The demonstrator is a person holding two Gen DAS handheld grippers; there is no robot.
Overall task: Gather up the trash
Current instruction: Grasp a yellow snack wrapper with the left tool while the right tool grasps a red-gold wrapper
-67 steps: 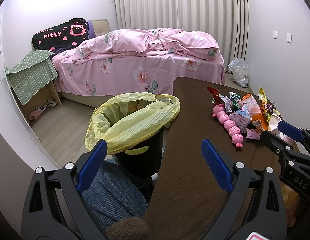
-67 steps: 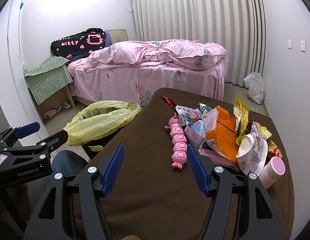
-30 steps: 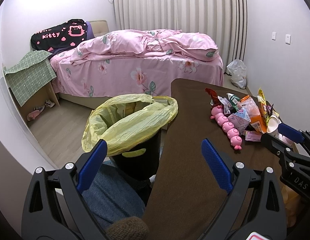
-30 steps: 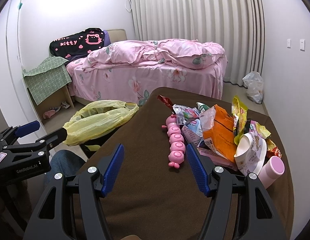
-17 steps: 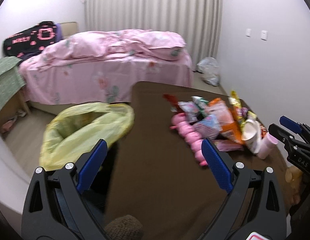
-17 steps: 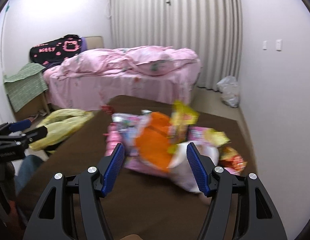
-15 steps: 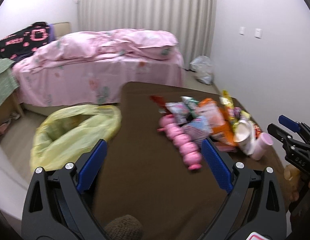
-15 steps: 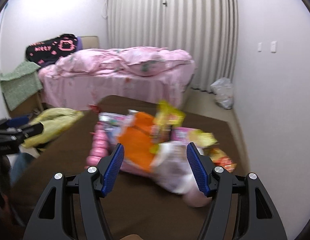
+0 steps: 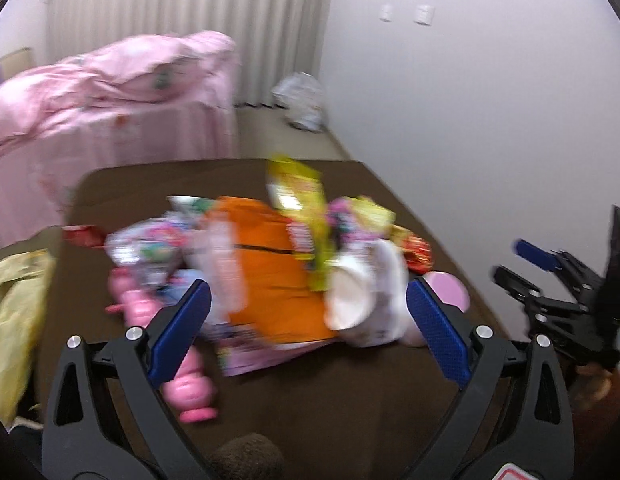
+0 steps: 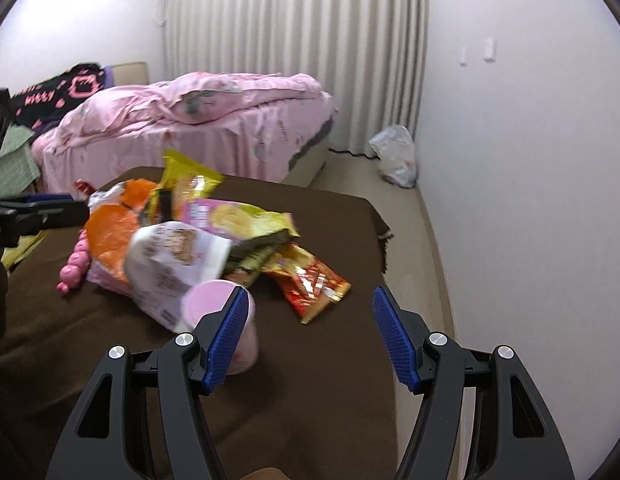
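A heap of snack wrappers lies on the brown table (image 9: 350,408): an orange bag (image 9: 270,264), a yellow bag (image 9: 298,188), a white paper bowl (image 9: 350,300), a pink cup (image 10: 214,304) and a red wrapper (image 10: 314,284). A pink caterpillar toy (image 9: 186,388) lies at the heap's left. My left gripper (image 9: 308,328) is open and empty, just short of the heap. My right gripper (image 10: 308,332) is open and empty, its left finger beside the pink cup. The yellow bin bag (image 9: 14,312) shows at the left edge. Both views are blurred.
A pink bed (image 10: 214,120) stands beyond the table. A white plastic bag (image 10: 394,156) lies on the floor by the curtain. A white wall runs along the table's right side. The right gripper also shows in the left wrist view (image 9: 550,284).
Both grippers have swung right, away from the bin and towards the wrapper heap. The heap now fills the middle of both views. Both stay open.
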